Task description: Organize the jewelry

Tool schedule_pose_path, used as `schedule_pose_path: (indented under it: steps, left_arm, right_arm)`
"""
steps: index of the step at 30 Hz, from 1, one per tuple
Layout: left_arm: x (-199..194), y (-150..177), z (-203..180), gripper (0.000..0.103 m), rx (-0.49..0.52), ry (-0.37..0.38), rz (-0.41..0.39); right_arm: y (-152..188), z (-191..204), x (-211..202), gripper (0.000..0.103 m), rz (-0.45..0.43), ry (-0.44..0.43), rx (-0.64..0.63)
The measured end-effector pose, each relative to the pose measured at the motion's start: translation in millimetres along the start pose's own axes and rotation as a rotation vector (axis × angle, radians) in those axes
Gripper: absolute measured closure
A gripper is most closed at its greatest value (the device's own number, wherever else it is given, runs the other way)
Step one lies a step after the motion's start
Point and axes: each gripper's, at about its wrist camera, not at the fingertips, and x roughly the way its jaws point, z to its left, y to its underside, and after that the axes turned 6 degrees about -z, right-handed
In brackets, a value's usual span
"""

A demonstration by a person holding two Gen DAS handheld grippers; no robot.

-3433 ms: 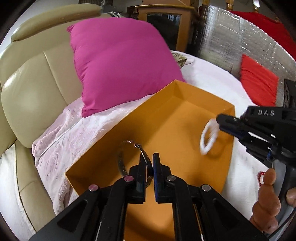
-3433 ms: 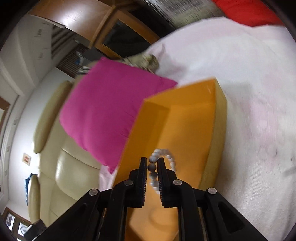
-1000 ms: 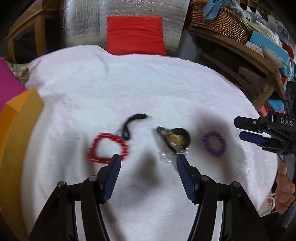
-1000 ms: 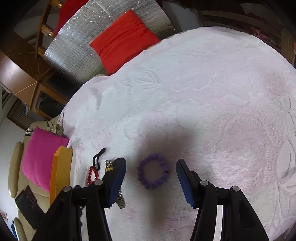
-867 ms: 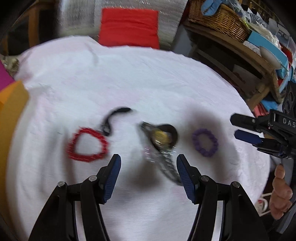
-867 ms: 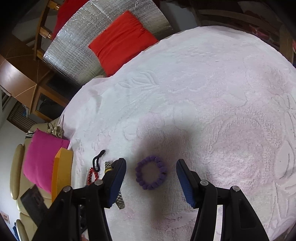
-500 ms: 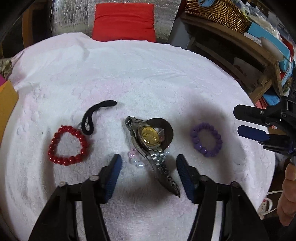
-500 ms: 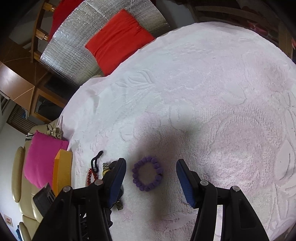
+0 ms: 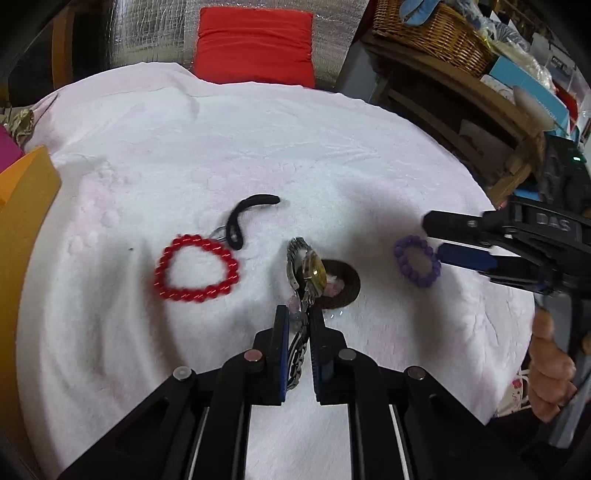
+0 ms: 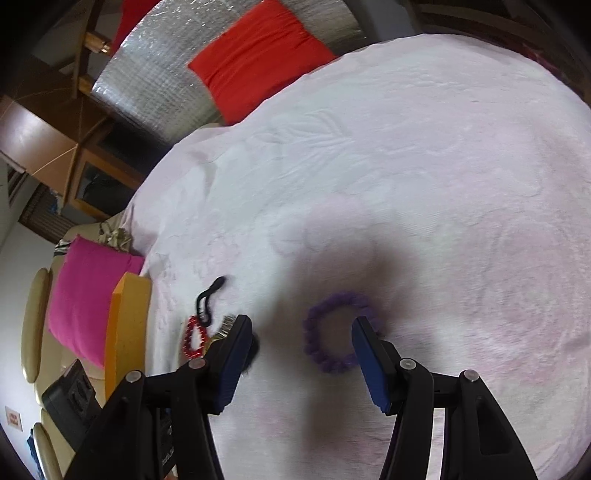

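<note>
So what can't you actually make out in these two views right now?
- Orange box: its inside is cut off by the left edge of the left wrist view.
- Watch: the lower strap is hidden between the left gripper jaws.
- Pale pink beads: mostly covered by the watch.
- Purple bracelet: blurred in the right wrist view; contact with the right gripper is unclear.

Red cushion (image 9: pixel 255 46), wicker basket (image 9: pixel 428 33)

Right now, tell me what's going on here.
A person is sorting jewelry on a white cloth with two handheld grippers. The left gripper is shut on the watch band. The right gripper is open over the purple bracelet, not yet gripping it. A red bracelet and black cord lie nearby.
</note>
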Motion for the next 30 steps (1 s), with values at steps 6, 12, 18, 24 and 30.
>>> schedule_pose_path:
  steps: [6, 12, 18, 24, 30]
  left_arm:
    - [-31.6, -7.5, 28.9, 0.096, -0.047, 0.091, -0.093]
    - [-46.9, -10.3, 53.7, 0.096, -0.059, -0.007, -0.137]
    - [-27.3, 4.3, 38.7, 0.089, -0.005, 0.034, 0.003]
    - [-21.7, 16.8, 33.7, 0.055, 0.035, -0.030, 0.056]
    - [-29.4, 18.0, 55.5, 0.055, 0.000, -0.072, 0.050]
  right_arm:
    - [9.1, 17.6, 13.6, 0.043, 0.032, -0.002, -0.041]
    - [12.5, 16.5, 19.4, 0.043, 0.047, -0.017, -0.018]
    - [13.2, 17.1, 23.4, 0.043, 0.069, -0.054, 0.007]
    - [18.7, 28.9, 31.1, 0.043, 0.110, -0.131, 0.038]
    - [13.2, 31.3, 20.7, 0.043, 0.030, -0.038, 0.009]
